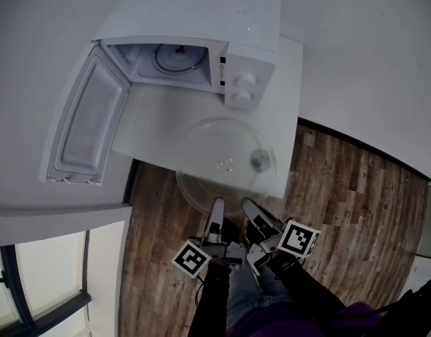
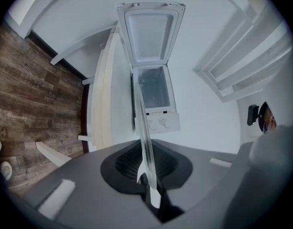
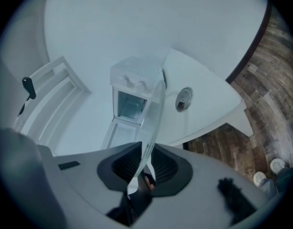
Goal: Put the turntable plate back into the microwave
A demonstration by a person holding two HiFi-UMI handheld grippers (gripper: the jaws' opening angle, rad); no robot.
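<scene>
Clamping the plate (image 1: 226,161) by its near rim, left gripper (image 1: 217,213) and right gripper (image 1: 252,213) are holding it before the open microwave (image 1: 201,20), seemingly mid-carry; next, sliding it level inside.

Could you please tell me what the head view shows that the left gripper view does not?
Only the head view: the whole round plate, the left gripper and right gripper holding its near rim, and the ring inside the microwave. Only the left gripper view: the plate edge-on, pinched between its jaws. Both: the microwave, door open, its knobs, the white table, the wood floor.
</scene>
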